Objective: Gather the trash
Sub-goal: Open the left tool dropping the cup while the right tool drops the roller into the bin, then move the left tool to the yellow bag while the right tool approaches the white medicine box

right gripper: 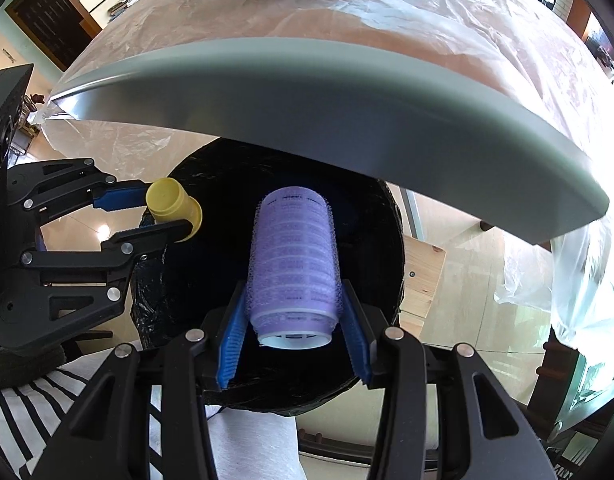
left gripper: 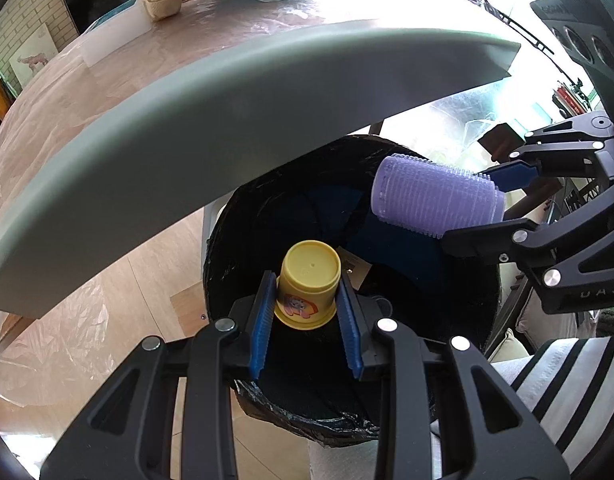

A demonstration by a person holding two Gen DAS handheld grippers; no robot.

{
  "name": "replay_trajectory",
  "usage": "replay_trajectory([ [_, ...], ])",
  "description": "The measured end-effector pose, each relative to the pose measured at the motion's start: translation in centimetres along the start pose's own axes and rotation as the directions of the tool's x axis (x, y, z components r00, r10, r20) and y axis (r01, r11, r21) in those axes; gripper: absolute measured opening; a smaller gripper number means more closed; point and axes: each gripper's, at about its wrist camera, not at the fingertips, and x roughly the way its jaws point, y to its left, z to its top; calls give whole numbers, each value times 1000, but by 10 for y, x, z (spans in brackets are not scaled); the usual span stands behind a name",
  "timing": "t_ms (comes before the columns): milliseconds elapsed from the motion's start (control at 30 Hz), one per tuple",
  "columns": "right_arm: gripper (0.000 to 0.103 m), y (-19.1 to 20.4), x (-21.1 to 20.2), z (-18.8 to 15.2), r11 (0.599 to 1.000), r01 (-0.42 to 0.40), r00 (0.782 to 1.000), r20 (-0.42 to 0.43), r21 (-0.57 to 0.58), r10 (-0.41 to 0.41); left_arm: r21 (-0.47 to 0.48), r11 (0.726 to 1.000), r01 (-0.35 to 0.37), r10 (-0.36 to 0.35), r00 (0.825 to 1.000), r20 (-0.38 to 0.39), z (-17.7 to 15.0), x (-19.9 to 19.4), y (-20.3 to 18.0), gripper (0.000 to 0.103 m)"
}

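The table (left gripper: pixel 87 92), covered in clear plastic sheeting, overhangs the scene, and its grey edge (right gripper: pixel 307 92) crosses above the bin. The bin (left gripper: pixel 235 216), lined with a black bag, stands on the floor just under that edge with its mouth open upward. Both items are held directly over the mouth, so the release appears to need only a drop.

The left gripper (left gripper: pixel 307 300) pinches a yellow cup (left gripper: pixel 309 284) by its sides, base pointing away from the claw, above the near part of the opening. The right gripper (right gripper: pixel 293 312) clamps a purple hair roller (right gripper: pixel 294 256) at its near end; the roller's long axis runs straight out from the claw toward the bin's far rim. The roller sits more centrally over the opening (the cup hangs closer to the rim in the right wrist view).

The bin's interior is dark; dark blue contents are indistinct. The table edge hides the far rim.
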Motion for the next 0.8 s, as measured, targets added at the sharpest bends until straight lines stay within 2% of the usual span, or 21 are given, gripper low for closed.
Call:
replay_trajectory([
  [33, 44, -1, 0, 1, 1000, 5, 1000, 1, 5, -5, 4, 1000, 8, -8, 1000, 1, 0, -1, -1, 35],
  [67, 45, -2, 0, 1, 1000, 8, 1000, 2, 13, -8, 9, 1000, -2, 2, 1000, 1, 0, -1, -2, 51],
  [133, 58, -5, -1, 1, 999, 6, 1000, 1, 31, -6, 12, 1000, -25, 25, 999, 31, -1, -7, -2, 77],
  [167, 70, -8, -2, 1, 999, 6, 1000, 11, 48, -6, 10, 1000, -17, 17, 999, 40, 0, -9, -1, 78],
  [233, 74, -13, -7, -1, 997, -14, 1000, 23, 75, 13, 3, 1000, 0, 0, 999, 41, -1, -12, -1, 78],
  [300, 81, -18, -11, -3, 996, -20, 999, 27, 91, 17, 3, 1000, -3, 3, 999, 42, -2, -13, -1, 83],
  [333, 82, -19, -13, -5, 995, -26, 999, 34, 95, 22, 4, 1000, -5, 4, 999, 41, -3, -14, 0, 87],
  [533, 86, -22, -27, -12, 996, -27, 998, 62, 85, 21, 4, 1000, 7, -7, 999, 42, -7, -23, 0, 87],
  [633, 86, -23, -50, -16, 996, -46, 992, 124, 81, 35, 0, 1000, 22, -22, 997, 68, -8, -41, -1, 87],
  [700, 86, -21, -82, -15, 997, -37, 976, 219, 73, 20, 3, 999, 38, -38, 991, 126, -6, -64, -1, 87],
  [733, 87, -23, -101, -13, 997, -25, 960, 281, 75, 3, 5, 999, 44, -44, 986, 158, -5, -76, -1, 88],
  [800, 96, -28, -130, -7, 995, 3, 921, 387, 100, -42, 4, 999, 49, -48, 970, 238, 4, -103, 0, 97],
])
